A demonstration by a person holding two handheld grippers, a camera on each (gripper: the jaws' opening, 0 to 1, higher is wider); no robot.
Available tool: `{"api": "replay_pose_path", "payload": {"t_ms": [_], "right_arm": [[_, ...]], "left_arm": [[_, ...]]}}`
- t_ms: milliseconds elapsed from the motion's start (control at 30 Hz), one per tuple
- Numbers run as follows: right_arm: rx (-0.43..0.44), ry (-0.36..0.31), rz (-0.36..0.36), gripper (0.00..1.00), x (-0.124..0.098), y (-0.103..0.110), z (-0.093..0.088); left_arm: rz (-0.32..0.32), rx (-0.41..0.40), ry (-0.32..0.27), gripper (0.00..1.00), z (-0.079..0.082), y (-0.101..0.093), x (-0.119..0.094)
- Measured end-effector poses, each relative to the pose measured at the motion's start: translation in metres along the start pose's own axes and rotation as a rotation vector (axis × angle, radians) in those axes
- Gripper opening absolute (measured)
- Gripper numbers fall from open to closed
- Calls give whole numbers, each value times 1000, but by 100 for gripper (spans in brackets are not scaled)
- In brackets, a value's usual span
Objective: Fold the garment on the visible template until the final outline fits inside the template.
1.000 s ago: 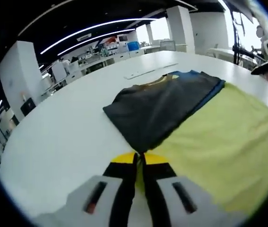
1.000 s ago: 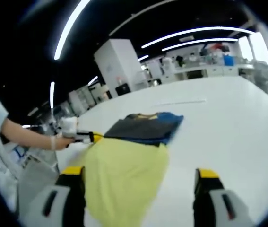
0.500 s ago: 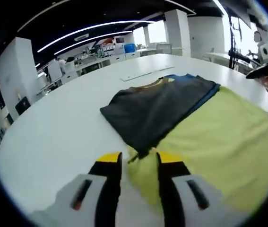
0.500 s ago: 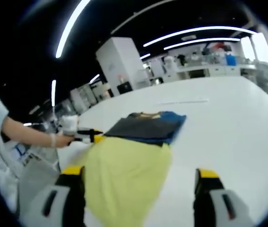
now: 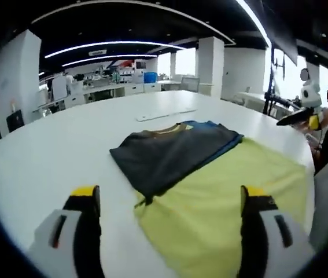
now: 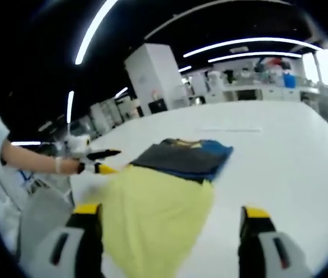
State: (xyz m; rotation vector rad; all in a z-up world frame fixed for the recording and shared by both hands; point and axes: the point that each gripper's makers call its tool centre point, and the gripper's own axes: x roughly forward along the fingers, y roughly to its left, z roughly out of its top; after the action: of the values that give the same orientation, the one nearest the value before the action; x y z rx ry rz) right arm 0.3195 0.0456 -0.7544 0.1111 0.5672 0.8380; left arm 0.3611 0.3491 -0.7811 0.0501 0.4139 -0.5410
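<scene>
The dark folded garment (image 5: 169, 155) lies on the white worktop (image 5: 48, 150), overlapping the far edge of the yellow template (image 5: 227, 197). The left gripper (image 5: 166, 231) holds nothing, its jaws spread wide above the template's near corner. The right gripper (image 6: 169, 240) is likewise empty, jaws spread wide, held above the template's opposite end.

Folded garment (image 5: 169, 155) lies on the template (image 5: 233, 202), overlapping its far end; both on the table (image 5: 48, 156)
</scene>
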Motion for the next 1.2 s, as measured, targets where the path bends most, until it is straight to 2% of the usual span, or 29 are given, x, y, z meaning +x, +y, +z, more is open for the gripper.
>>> {"api": "replay_pose_path", "payload": {"t_ms": [100, 133, 267, 333, 433, 567, 633, 900, 967, 1067, 1200], "right_arm": [[-22, -5, 10, 99, 2, 3, 1], [-25, -6, 12, 99, 2, 3, 1], [-43, -11, 28, 99, 3, 10, 3], [-55, -18, 35, 99, 2, 15, 7], [-73, -29, 51, 99, 0, 20, 12], [-94, -27, 64, 99, -1, 27, 14], [-100, -25, 72, 99, -3, 30, 13], [-113, -28, 95, 99, -11, 35, 7], [-122, -10, 102, 99, -12, 37, 1], [-149, 33, 106, 97, -14, 39, -13], [-164, 81, 112, 95, -18, 41, -32]], "left_arm": [[4, 9, -6, 99, 2, -5, -12], [7, 9, -6, 98, 1, -12, -21], [26, -3, -38, 98, 3, -7, -37], [39, 23, -40, 97, 7, -8, -46], [48, 11, -66, 95, 17, -15, -60], [55, 9, -87, 95, 22, -23, -75], [56, 32, -61, 92, 16, -23, -81], [16, 83, -7, 88, 7, -53, -99], [1, 84, 16, 80, 2, -62, -102], [-7, 95, 51, 81, -7, -66, -101], [-28, 109, 116, 75, -20, -74, -107]]}}
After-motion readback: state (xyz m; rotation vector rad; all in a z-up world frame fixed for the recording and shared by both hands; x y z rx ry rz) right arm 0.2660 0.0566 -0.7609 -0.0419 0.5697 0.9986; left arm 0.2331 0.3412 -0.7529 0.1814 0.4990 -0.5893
